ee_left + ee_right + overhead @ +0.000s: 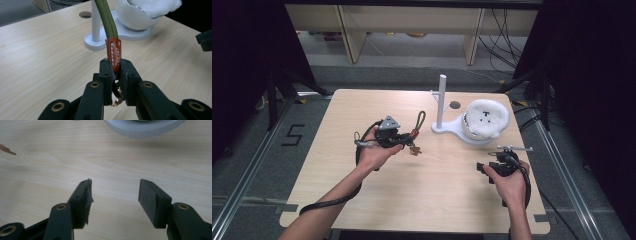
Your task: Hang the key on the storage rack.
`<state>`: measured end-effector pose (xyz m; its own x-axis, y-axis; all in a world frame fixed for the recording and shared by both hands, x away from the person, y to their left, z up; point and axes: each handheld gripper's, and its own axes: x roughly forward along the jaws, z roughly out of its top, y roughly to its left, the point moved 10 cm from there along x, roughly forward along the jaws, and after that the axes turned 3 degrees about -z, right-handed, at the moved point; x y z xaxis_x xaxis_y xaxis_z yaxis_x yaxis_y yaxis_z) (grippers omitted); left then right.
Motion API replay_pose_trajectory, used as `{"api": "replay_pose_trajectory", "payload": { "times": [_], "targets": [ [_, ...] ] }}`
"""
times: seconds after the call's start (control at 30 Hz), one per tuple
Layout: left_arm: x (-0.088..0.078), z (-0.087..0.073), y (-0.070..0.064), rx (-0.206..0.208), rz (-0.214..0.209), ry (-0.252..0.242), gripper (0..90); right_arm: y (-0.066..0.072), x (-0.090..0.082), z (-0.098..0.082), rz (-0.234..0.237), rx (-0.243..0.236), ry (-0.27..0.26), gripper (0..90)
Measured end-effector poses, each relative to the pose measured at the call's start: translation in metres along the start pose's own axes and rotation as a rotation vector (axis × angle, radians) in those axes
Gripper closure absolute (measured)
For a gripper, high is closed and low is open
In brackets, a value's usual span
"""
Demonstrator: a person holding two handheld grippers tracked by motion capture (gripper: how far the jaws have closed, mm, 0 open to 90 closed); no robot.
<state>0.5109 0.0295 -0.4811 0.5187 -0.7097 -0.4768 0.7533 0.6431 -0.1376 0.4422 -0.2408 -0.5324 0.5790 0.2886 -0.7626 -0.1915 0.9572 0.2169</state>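
In the left gripper view, the left gripper (117,68) clamps a green rope strap's (106,18) stitched orange tab (114,53); the right gripper (113,195) gapes, empty.

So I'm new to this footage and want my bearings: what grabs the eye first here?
The left tool, lifted left of the table's middle, is shut on the orange leather tab of a green braided key strap. Behind it a white post stand holds a fluffy white hat. The right tool waits open near the right edge.

Right gripper (113,192) open over bare table (50,170)
I see 2 jaws apart, white base (145,127) beyond.
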Motion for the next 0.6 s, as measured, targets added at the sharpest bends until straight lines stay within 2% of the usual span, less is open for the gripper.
{"api": "replay_pose_trajectory", "payload": {
  "times": [0.07, 0.13, 0.17, 0.23, 0.27, 0.37, 0.4, 0.43, 0.6],
  "targets": [
    [0.000, 0.005, -0.001, 0.006, 0.002, -0.004, 80.2, 0.001, 0.000, 0.000, 0.004, 0.007, 0.001, 45.2],
    [0.001, 0.009, -0.002, 0.008, -0.001, -0.029, 80.2, 0.001, -0.002, -0.001, 0.000, 0.008, 0.012, 45.2],
    [0.000, 0.012, -0.003, 0.012, -0.008, -0.033, 80.2, 0.003, -0.002, -0.001, -0.011, 0.050, 0.028, 45.2],
    [0.000, 0.016, -0.003, 0.014, -0.004, -0.048, 80.2, 0.002, -0.002, -0.001, -0.020, 0.046, 0.029, 45.2],
    [-0.001, 0.018, -0.003, 0.013, -0.005, -0.050, 80.3, 0.003, 0.000, -0.001, 0.001, 0.042, 0.019, 45.2],
    [-0.001, 0.024, -0.005, 0.016, -0.014, -0.076, 80.2, 0.001, 0.000, 0.001, 0.008, 0.012, 0.000, 45.2],
    [-0.001, 0.026, -0.006, 0.019, -0.015, -0.076, 80.2, 0.000, 0.000, 0.001, 0.013, -0.012, -0.006, 45.2],
    [-0.001, 0.027, -0.006, 0.020, -0.020, -0.081, 80.2, 0.001, -0.002, -0.001, 0.006, 0.014, 0.016, 45.2],
    [-0.003, 0.035, -0.009, 0.022, -0.032, -0.100, 80.2, 0.002, 0.000, 0.000, 0.017, 0.014, 0.003, 45.2]
  ]
}}
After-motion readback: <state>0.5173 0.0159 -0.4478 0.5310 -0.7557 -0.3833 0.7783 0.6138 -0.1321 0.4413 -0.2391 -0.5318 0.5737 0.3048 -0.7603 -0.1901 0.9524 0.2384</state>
